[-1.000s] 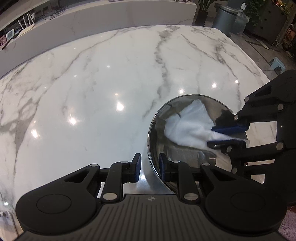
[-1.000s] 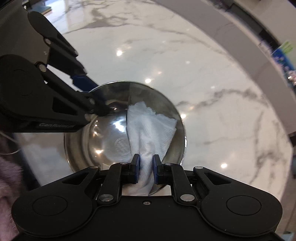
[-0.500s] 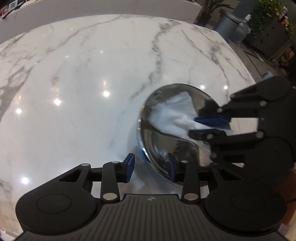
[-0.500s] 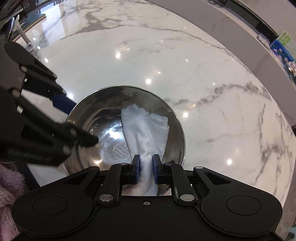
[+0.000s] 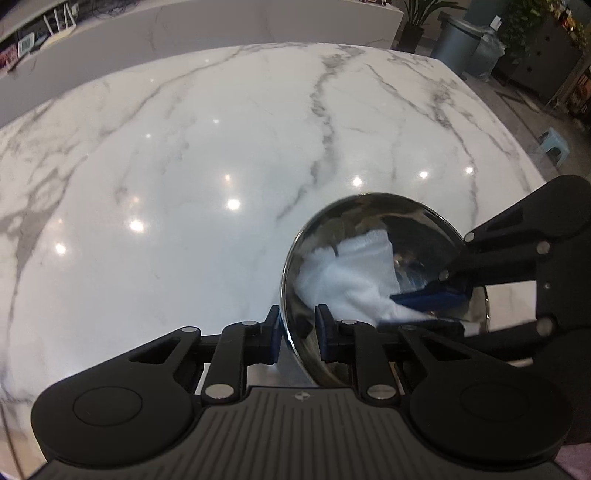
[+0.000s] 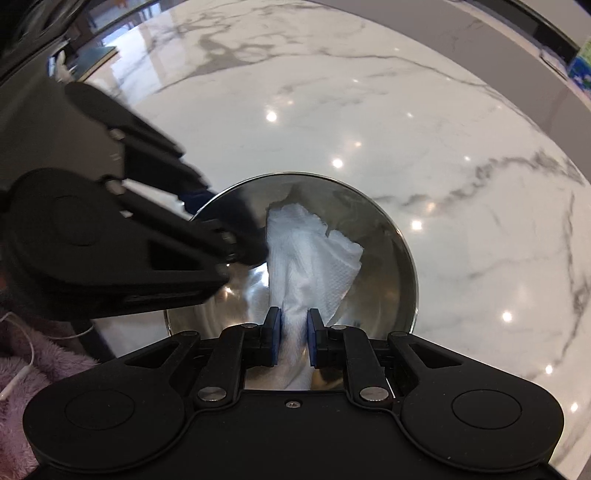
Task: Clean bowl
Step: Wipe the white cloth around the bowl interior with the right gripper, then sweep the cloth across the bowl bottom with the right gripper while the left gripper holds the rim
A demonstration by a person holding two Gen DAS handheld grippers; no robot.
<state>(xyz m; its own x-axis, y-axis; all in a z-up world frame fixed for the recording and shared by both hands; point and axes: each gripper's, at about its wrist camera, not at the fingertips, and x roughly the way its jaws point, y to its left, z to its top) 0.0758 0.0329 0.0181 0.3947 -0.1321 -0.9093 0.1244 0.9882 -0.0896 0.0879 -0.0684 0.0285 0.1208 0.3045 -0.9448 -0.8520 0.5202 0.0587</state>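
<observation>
A round steel bowl [image 5: 369,236], mirror-bright and thin-rimmed, sits on a polished white marble table [image 5: 221,147] veined in grey; its curved wall throws back warped reflections of the grippers and the ceiling lights. Inside it lies a white paper towel [image 6: 310,254], crumpled and softly embossed, one torn-looking corner fanned up against the far wall of the bowl.

The left gripper [image 5: 297,338], black plastic with blue rubber pads, straddles the near-left rim of the bowl; its jaws are closing, one pad outside the wall and one inside, both drawn in tight against the thin metal so that the rim is pinched. The right gripper [image 6: 293,338], of the same build, is clamped on the gathered lower end of the towel; the paper bunches into a narrow neck between its blue pads and spreads wider beyond them, down onto the bowl's shiny floor.

From the left wrist view the right gripper reaches in over the bowl's right side; from the right wrist view the left one looms blurred on the left.

The tabletop is glossy and dotted with round light glints. Beyond its far edge stand a grey bin [image 5: 458,40], a potted plant [image 5: 417,22], a dark cabinet and a small pale-blue stool [image 5: 552,142] on the floor; a fuzzy purple sleeve [image 6: 26,387] with a thin white cord shows at the lower left of the right wrist view.
</observation>
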